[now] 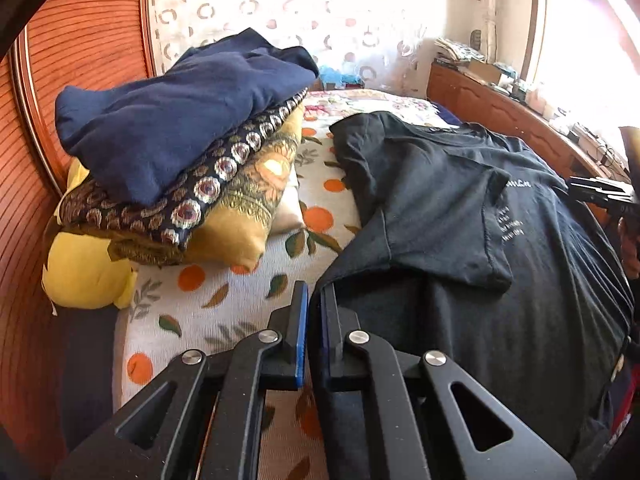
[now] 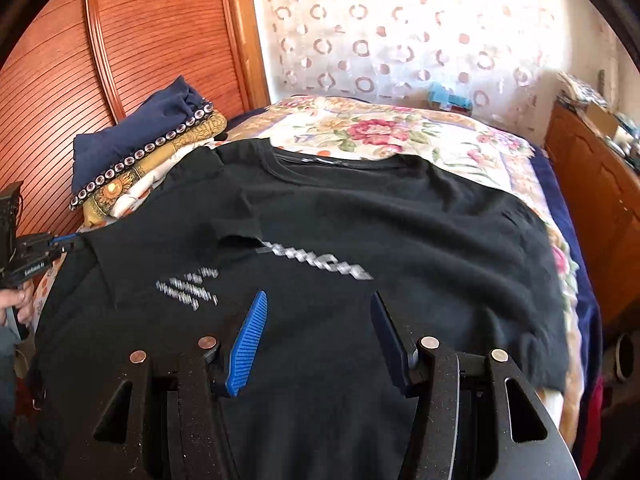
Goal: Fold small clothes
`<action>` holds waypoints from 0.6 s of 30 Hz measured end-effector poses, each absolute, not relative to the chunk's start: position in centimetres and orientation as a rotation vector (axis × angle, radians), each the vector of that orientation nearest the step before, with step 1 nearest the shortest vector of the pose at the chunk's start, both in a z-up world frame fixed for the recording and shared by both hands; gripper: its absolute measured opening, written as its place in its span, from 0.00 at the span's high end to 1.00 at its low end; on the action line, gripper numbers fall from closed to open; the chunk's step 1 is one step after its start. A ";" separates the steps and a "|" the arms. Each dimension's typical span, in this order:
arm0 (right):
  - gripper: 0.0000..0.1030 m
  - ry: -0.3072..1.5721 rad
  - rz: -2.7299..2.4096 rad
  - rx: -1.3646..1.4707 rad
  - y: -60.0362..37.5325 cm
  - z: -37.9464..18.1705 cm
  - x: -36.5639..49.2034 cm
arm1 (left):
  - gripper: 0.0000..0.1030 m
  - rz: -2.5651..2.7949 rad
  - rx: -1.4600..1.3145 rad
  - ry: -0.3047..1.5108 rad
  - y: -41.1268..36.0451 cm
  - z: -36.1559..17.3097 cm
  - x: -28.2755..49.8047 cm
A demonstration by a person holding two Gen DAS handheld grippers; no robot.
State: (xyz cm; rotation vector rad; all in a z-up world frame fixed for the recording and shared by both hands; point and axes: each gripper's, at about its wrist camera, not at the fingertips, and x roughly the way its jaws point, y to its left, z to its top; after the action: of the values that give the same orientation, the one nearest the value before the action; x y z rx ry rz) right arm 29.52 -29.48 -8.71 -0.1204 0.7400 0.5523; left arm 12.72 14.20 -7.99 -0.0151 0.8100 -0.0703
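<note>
the bed (image 2: 400,132) carries a black t-shirt (image 2: 360,220) spread across its flowered cover, one sleeve folded in over the chest so part of the blurred white print is hidden. a pile of clothes (image 1: 180,152), navy on top, sits on a yellow pillow beside the shirt. the left tool (image 1: 314,312) is pinched together on the shirt's left edge. the right tool (image 2: 316,308) hangs over the shirt's lower half, fingers spread apart, gripping nothing.
</note>
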 end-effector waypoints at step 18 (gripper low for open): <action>0.46 0.746 0.292 0.036 -43.0 -10.7 19.6 | 0.31 -0.237 -0.026 0.723 8.7 -5.2 10.2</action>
State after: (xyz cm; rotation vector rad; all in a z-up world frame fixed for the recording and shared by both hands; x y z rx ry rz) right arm 19.55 -43.03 -10.71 0.0358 0.7461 0.2915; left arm 10.20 8.68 -5.20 -0.0258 0.7227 -0.2366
